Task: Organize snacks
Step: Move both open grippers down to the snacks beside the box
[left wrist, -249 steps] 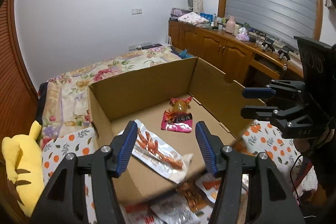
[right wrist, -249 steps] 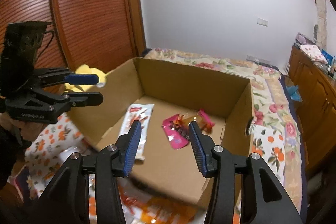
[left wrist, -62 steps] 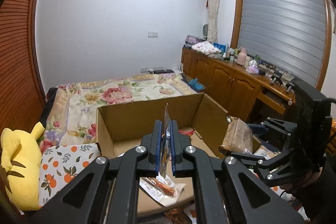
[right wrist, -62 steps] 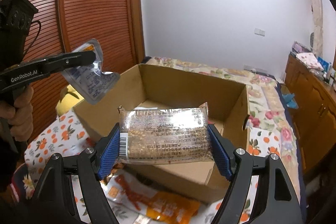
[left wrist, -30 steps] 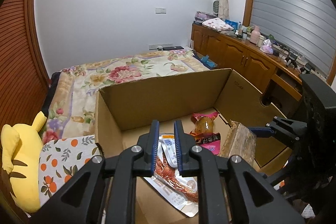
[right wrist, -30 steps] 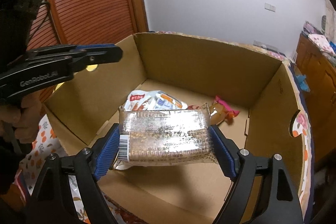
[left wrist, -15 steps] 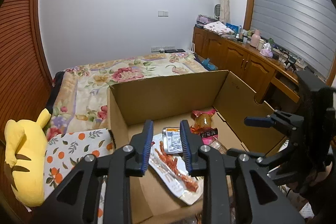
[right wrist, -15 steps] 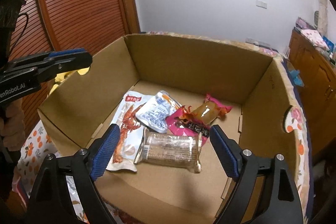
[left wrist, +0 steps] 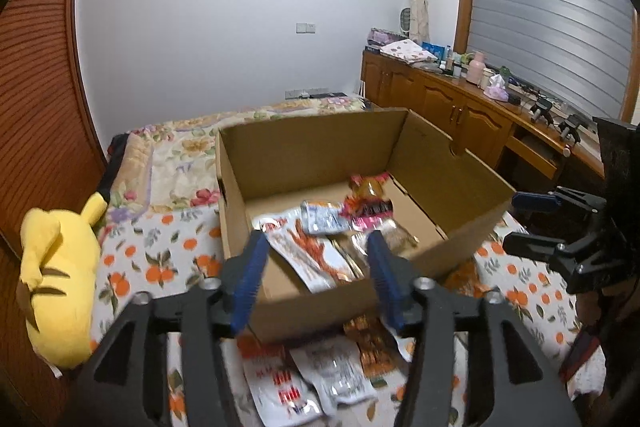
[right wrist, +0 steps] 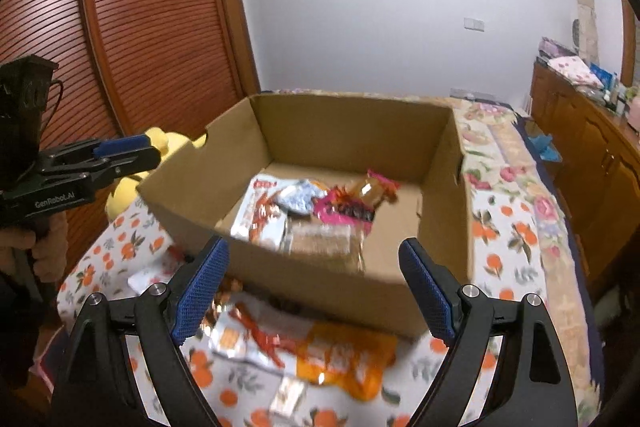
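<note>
An open cardboard box (left wrist: pixel 308 151) (right wrist: pixel 352 131) stands on the orange-print cloth. Inside lie several snack packs: a long white pack with red print (left wrist: pixel 308 251) (right wrist: pixel 260 215), a small blue-white pouch (left wrist: pixel 324 217) (right wrist: pixel 298 197), a pink pack (right wrist: pixel 344 211), an amber candy pack (left wrist: pixel 368 187) (right wrist: pixel 376 189) and a clear biscuit pack (right wrist: pixel 322 241). My left gripper (left wrist: pixel 316 275) hangs before the box's near wall, its jaws opening with nothing between them. My right gripper (right wrist: pixel 314 287) is wide open and empty, also before the near wall. More loose packs (left wrist: pixel 316 367) (right wrist: pixel 304 347) lie on the cloth below both grippers.
A yellow plush toy (left wrist: pixel 56 279) lies left of the box. A floral bedspread (left wrist: pixel 180 155) stretches behind it. Wooden cabinets (left wrist: pixel 452 115) with clutter on top line the right wall, and a slatted wooden door (right wrist: pixel 140 27) stands on the left. A hand (right wrist: pixel 20 247) holds the left gripper.
Both grippers have drawn back from over the box to its near side. The left jaws have spread from nearly shut. The biscuit pack, held by the right gripper a second ago, lies in the box.
</note>
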A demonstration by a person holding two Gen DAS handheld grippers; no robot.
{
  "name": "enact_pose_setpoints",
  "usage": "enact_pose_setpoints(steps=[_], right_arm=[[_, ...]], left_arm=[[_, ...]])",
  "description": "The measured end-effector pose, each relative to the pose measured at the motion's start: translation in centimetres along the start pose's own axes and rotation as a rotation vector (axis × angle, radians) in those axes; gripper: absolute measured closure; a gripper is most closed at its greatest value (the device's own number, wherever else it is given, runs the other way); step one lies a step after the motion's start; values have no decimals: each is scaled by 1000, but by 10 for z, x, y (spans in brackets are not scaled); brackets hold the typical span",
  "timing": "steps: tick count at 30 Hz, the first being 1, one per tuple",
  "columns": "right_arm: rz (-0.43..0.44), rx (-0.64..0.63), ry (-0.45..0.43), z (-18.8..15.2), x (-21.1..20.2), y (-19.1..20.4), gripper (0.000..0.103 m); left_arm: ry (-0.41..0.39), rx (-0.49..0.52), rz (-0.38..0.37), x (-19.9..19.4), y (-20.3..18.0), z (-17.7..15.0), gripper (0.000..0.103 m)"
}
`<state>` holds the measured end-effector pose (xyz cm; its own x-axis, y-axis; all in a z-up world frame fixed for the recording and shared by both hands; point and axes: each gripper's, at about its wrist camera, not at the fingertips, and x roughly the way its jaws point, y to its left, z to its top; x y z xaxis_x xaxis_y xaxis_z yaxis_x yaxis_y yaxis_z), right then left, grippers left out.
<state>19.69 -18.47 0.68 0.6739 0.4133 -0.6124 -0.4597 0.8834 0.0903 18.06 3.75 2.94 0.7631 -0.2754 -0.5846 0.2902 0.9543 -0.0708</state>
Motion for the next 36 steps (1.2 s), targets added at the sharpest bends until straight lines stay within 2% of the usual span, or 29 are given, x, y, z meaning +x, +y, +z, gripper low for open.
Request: enact_pose_setpoints(steps=[1,2,7,14,17,19,22,31,36], right_arm=[[-4,3,4,-5,-2,-1,14],[-7,11,10,-12,-3,-2,14],[-12,32,34,-35,-4,-6,14],[-24,40,95,-55,15,-8,14],[-20,44,115,-59,23,-10,14],[-16,46,124,-61,27,-10,14],[-3,48,134,-62,31,-9,14],[4,52,159,-66,50,-13,14],[-3,51,169,-65,60,-16,14]], left_arm=[[2,-4,-3,-2,-1,-6,34],[6,-8,-6,-3,-1,-13,33],[44,-5,10,0,-7,-46,33],[110,-25,20,16,-15,-75,34],[150,-20,27,30,-17,-86,39],[176,-15,36,39,-18,-92,45],[200,-9,43,46,-20,-97,46],[253,-12,53,63,-22,-105,44],[247,-7,50,66,-26,-108,43]])
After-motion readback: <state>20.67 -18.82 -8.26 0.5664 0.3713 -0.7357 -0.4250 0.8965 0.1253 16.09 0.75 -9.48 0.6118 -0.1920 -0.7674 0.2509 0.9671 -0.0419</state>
